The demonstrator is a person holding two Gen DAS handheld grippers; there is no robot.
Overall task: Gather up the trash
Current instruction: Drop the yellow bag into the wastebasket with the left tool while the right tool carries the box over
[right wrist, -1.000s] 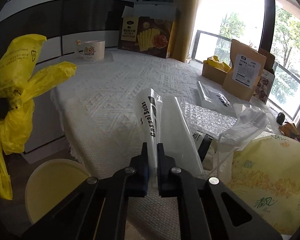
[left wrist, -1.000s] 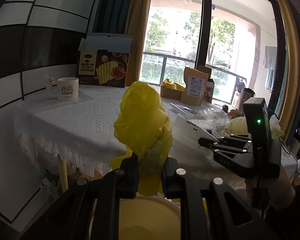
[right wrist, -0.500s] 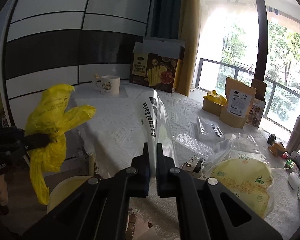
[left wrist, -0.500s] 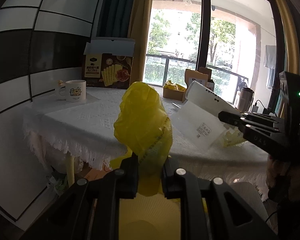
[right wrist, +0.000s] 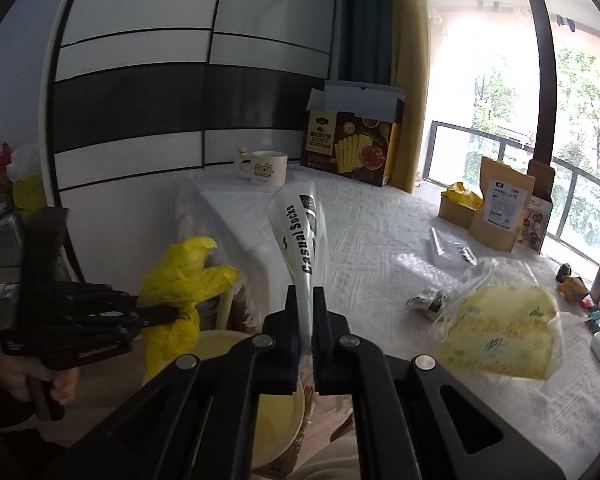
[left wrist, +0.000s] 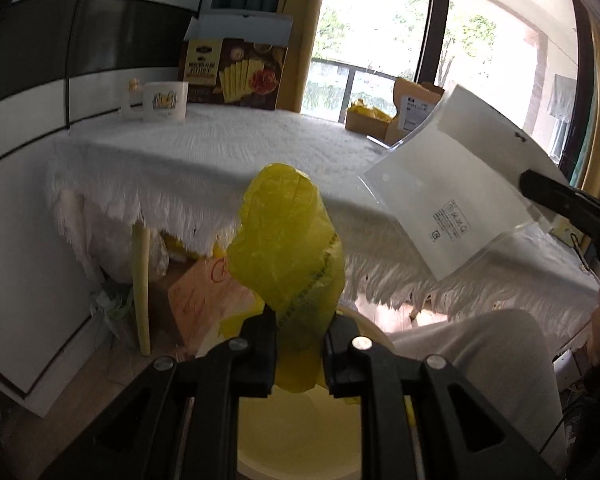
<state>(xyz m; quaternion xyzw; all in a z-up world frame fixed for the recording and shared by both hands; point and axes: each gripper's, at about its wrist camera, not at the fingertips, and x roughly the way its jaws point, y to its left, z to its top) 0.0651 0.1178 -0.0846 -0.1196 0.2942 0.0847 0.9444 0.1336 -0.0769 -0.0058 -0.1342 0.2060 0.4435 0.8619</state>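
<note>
Gripping crumpled yellow plastic bag [left wrist: 288,248] between nearly closed fingers, left gripper [left wrist: 298,354] hanging over pale yellow bin [left wrist: 300,432] beside table [left wrist: 220,152]. Right gripper's tip holding clear sock packet [left wrist: 452,192] at frame's right edge.

Pinching clear packet [right wrist: 302,236] edge-on with jaws almost together, right gripper [right wrist: 306,344] sitting above table edge; left gripper [right wrist: 168,314] clamping yellow bag [right wrist: 184,276] over bin [right wrist: 276,412].

My table [right wrist: 364,248], under its white fringed cloth, carries a mug [right wrist: 266,168] and cracker box [right wrist: 354,148] at twelve o'clock, kraft pouches [right wrist: 502,208] at two.
</note>
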